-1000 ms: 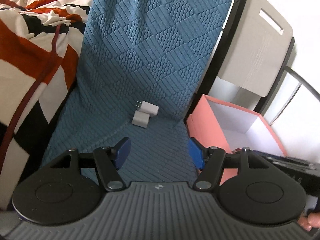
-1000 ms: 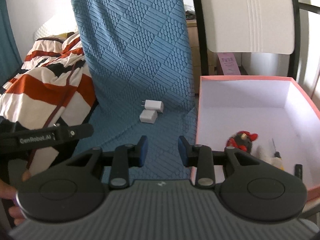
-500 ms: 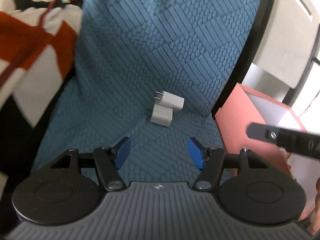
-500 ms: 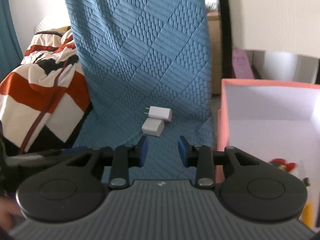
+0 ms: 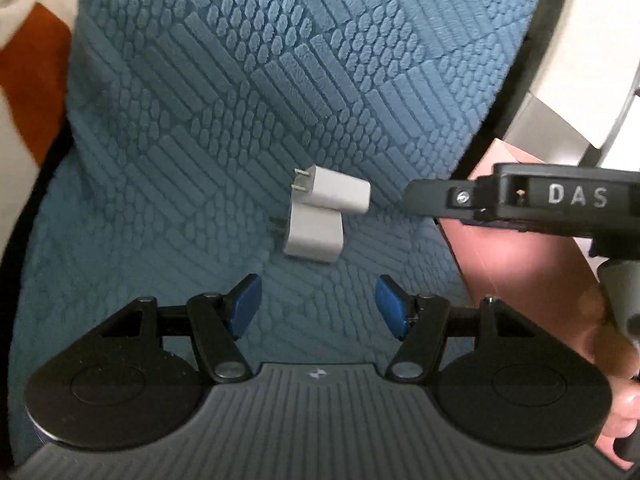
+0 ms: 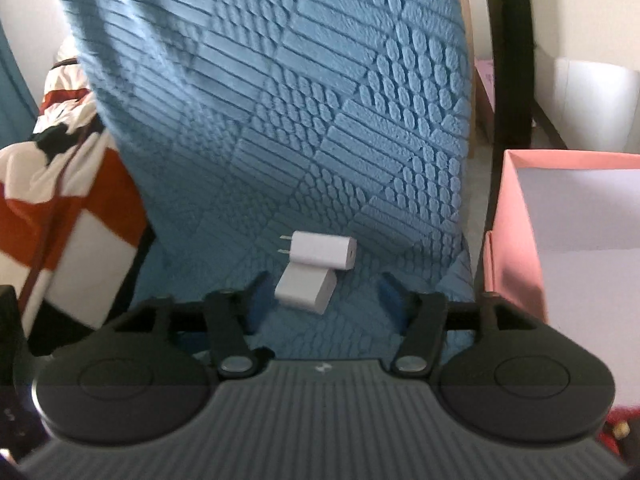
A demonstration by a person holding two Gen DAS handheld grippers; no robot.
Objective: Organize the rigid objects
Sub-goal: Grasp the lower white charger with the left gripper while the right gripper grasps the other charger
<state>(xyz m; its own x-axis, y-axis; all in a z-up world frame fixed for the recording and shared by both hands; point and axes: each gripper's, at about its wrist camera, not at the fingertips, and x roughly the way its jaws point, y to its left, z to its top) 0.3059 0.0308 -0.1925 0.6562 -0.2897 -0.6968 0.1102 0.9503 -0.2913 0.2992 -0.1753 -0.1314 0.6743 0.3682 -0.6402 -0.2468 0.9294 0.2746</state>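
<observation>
Two white plug adapters lie touching on a blue quilted seat cover (image 5: pixel 224 128). The far adapter (image 5: pixel 334 194) lies sideways with its prongs to the left; the near adapter (image 5: pixel 314 236) rests against it. My left gripper (image 5: pixel 316 306) is open just short of them, nothing between its blue pads. In the right wrist view the far adapter (image 6: pixel 322 250) and near adapter (image 6: pixel 306 286) sit close ahead. My right gripper (image 6: pixel 322 298) has its jaws opening, with the near adapter's front end between the fingertips and untouched.
A pink box (image 6: pixel 568 216) with a white inside stands to the right of the seat cover (image 6: pixel 280 100). A red, white and black striped blanket (image 6: pixel 60 192) lies to the left. The right tool's black body (image 5: pixel 532 200) crosses the left wrist view at the right.
Both grippers have come forward and down toward the adapters, which now look larger. The right gripper's jaws have widened. The right tool has come further into the left wrist view.
</observation>
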